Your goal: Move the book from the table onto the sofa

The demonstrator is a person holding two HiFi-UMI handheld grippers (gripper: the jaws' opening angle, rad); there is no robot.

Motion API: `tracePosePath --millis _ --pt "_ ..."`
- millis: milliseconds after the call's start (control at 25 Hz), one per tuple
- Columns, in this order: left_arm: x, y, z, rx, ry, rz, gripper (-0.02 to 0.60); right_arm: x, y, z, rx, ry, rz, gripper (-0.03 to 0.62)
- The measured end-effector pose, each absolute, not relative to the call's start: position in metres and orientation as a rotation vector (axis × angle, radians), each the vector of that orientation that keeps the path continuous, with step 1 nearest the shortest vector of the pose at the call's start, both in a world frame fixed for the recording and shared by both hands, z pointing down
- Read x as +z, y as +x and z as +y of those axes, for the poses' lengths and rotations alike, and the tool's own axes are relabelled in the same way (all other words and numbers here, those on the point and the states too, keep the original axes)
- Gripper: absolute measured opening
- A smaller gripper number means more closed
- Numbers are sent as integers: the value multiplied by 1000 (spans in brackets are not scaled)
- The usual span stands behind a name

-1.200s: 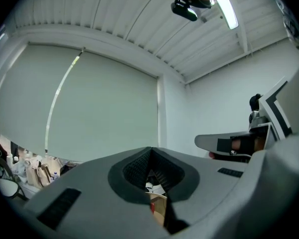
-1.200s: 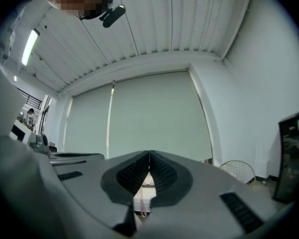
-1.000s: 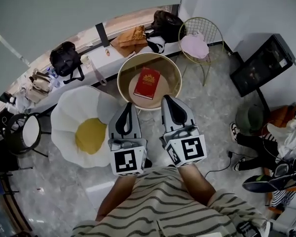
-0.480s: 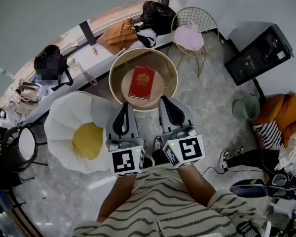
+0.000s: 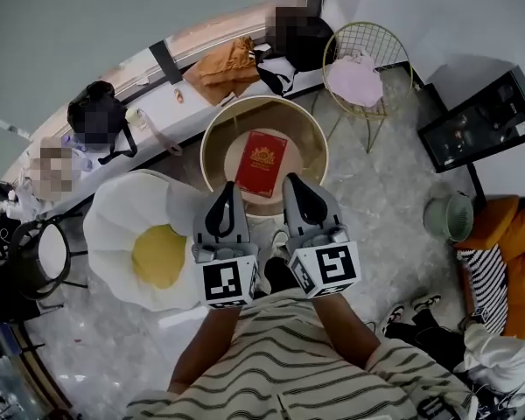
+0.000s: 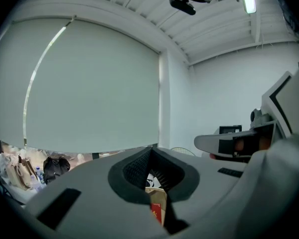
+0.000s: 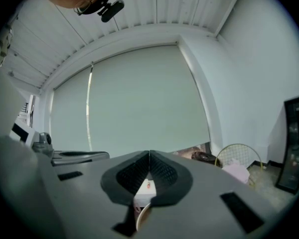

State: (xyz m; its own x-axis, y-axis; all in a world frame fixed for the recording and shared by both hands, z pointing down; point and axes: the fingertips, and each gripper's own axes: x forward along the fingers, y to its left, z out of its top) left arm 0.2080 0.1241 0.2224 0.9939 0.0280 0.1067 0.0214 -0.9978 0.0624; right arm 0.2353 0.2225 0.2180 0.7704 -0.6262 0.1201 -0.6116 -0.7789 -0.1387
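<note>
We hold the left gripper (image 5: 229, 185) and the right gripper (image 5: 294, 181) side by side, jaws fully closed with nothing between them. Both tips show over the near edge of the round table (image 5: 206, 147). The red book (image 5: 262, 164) lies flat at the table's centre, cover up, held by neither gripper. The egg-shaped sofa (image 5: 157, 256) stands just beside the table's left edge.

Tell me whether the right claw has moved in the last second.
Yes. The right claw has pushed farther in over the round table's near rim, closing on the red book; its tip now lies beside the book's lower corner.
</note>
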Motion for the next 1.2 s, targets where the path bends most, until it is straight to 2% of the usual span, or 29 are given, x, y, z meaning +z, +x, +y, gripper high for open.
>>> tracePosePath --millis 360,1200 --pt "270 266 140 332 3059 15 5 263 303 242 -363 -2832 991 14" --pt "453 312 112 707 2937 155 6 460 339 215 -782 -2788 833 15"
